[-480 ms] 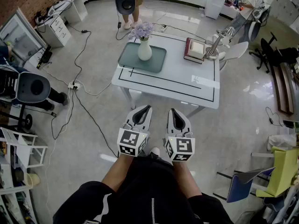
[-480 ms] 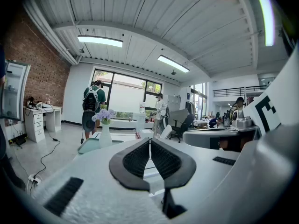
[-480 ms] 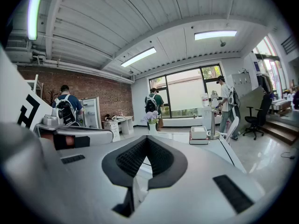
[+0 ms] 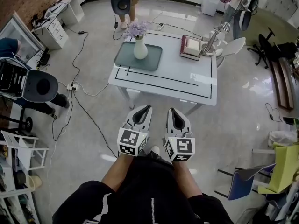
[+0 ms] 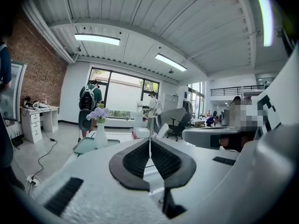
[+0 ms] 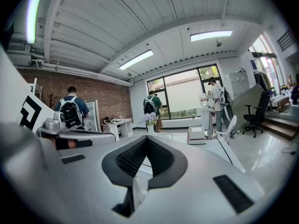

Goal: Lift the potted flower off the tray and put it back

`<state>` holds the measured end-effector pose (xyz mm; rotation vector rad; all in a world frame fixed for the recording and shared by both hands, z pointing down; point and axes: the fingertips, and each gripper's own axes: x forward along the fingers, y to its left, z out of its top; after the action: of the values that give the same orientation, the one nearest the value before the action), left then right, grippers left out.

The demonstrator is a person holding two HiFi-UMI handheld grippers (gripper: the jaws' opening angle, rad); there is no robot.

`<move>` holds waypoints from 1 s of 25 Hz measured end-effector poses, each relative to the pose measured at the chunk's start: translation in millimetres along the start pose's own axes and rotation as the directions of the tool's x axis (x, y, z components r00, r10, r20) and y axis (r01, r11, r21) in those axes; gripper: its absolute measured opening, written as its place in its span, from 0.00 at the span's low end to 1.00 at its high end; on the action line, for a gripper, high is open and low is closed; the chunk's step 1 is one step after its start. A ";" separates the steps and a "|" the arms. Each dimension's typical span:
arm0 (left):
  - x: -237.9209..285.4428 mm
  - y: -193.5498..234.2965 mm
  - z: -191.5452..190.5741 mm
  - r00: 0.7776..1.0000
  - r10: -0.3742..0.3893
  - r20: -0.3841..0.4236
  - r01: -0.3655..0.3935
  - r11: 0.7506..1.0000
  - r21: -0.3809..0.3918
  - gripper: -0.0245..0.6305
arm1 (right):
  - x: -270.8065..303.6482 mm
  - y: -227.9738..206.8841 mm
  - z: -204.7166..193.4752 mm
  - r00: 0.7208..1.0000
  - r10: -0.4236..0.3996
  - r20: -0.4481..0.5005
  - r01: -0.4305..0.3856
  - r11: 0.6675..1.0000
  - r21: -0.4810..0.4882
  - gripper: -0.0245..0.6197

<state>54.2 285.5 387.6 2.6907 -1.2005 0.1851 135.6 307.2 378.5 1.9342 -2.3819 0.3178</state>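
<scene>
A: Entry one, the task's thing. Where is it sitting?
B: The potted flower (image 4: 140,49) is standing upright in the tray (image 4: 153,62), at the worktop's (image 4: 177,78) far left corner. The head view is showing the whole tray from above. The left gripper view is showing only its near edge beside the white vase. The right gripper view is giving just the blossoms and vase, small, above the tool's body.

A: Entry two, the tools.
B: The left tool (image 4: 148,108) and right tool (image 4: 171,110) are hanging side by side over the floor, well short of the worktop's near edge. The head view is showing their marker cubes and shells. Only the gripper views are showing the pads: each pair is pressing together, with nothing between.

A: Other entries on the worktop?
B: A red-edged book or box (image 4: 191,48) and a metal lamp-like stand (image 4: 214,37) are sitting at the far right corner, well apart from the tray. A white chair (image 4: 233,46) is standing just beside that corner.

A: Anything cut off or unclear?
B: A person (image 4: 122,1) with a backpack is standing beyond the worktop's far side, head cropped by the head view's top edge. Cables (image 4: 79,94) are trailing over the floor left of the worktop. In both gripper views each tool's own body is hiding the worktop's near part. What the vase is holding inside, I cannot tell.
</scene>
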 end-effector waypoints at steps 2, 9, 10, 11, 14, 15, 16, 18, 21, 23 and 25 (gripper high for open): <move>1.9 -3.3 1.1 1.000 0.001 0.001 -0.001 1.000 0.007 0.06 | -0.8 -3.1 0.6 1.000 0.004 0.003 -0.004 1.000 0.003 0.05; 5.6 -2.2 -5.2 1.000 0.015 -0.019 -0.015 1.000 0.002 0.06 | 4.4 -2.4 -9.0 0.999 0.034 -0.024 -0.034 0.999 0.019 0.05; 7.4 -1.1 -5.8 1.000 0.017 -0.021 -0.017 1.000 0.002 0.06 | 6.7 -2.8 -9.7 0.999 0.039 -0.027 -0.038 0.999 0.021 0.05; 10.1 0.0 -6.1 1.000 0.017 -0.022 -0.017 1.000 0.001 0.06 | 9.8 -4.1 -10.1 0.999 0.041 -0.029 -0.041 0.999 0.023 0.05; 21.8 7.6 -7.3 0.999 0.020 -0.031 -0.020 1.000 0.000 0.06 | 24.4 -9.3 -9.6 0.998 0.047 -0.034 -0.046 0.999 0.028 0.05; 26.5 12.2 -7.9 0.999 0.022 -0.033 -0.022 1.000 -0.001 0.06 | 31.1 -10.5 -9.3 0.998 0.049 -0.034 -0.048 0.998 0.028 0.05; 31.1 17.3 -8.7 0.999 0.024 -0.036 -0.024 1.000 -0.003 0.06 | 38.0 -11.3 -9.2 0.998 0.052 -0.034 -0.051 0.998 0.028 0.05; 40.3 27.6 -9.6 0.999 0.028 -0.037 -0.028 1.000 -0.009 0.06 | 52.2 -12.7 -9.7 0.998 0.060 -0.037 -0.059 0.998 0.029 0.05; 55.9 46.5 -2.7 0.999 0.039 -0.030 -0.039 0.999 -0.013 0.06 | 77.2 -13.3 -6.9 0.997 0.073 -0.040 -0.072 0.997 0.028 0.05; 68.2 66.4 4.9 0.999 0.043 -0.026 -0.043 0.999 -0.009 0.06 | 101.9 -9.8 -3.1 0.996 0.079 -0.041 -0.078 0.997 0.024 0.05; 82.0 90.7 7.7 0.999 0.041 -0.027 -0.041 0.999 -0.010 0.06 | 131.0 -3.3 0.5 0.996 0.084 -0.044 -0.083 0.996 0.021 0.05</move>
<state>41.3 165.1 406.6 2.6479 -1.2465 0.2193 111.0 180.5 401.1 1.8185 -2.4441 0.3853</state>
